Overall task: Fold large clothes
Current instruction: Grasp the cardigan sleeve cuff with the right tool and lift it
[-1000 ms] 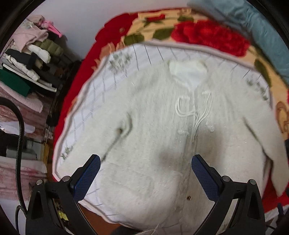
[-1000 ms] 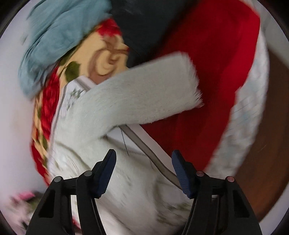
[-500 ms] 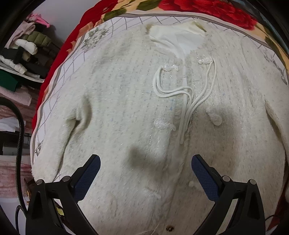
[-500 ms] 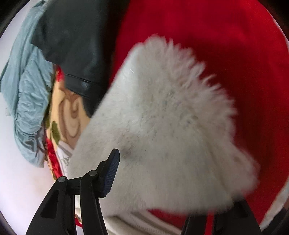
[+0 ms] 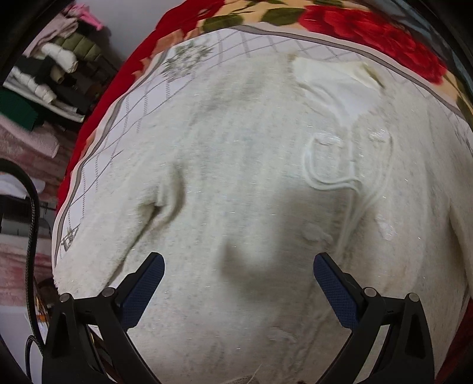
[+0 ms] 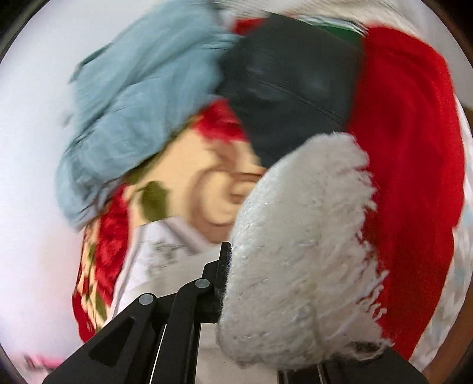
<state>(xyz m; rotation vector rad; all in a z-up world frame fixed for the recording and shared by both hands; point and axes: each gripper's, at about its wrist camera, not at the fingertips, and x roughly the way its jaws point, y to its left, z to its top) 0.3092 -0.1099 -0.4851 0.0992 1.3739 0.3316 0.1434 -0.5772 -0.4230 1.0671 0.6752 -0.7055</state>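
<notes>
Closer now, fuzzy sleeve cuff (image 6: 298, 251) hides the right gripper's (image 6: 266, 295) far side.

Your left wrist camera sits behind the left gripper (image 5: 236, 283) and faces down along its wide-spread fingers, close above the chest of the cream cardigan (image 5: 251, 177), which fills the frame ahead of the jaws. Your right wrist camera looks forward past the right gripper (image 6: 266, 283), very near the fuzzy sleeve cuff (image 6: 301, 251) that blocks the space between the jaws. Both views share the cardigan, the floral blanket (image 5: 369, 26) beyond the jaws, and the grid-patterned sheet (image 5: 124, 124).
</notes>
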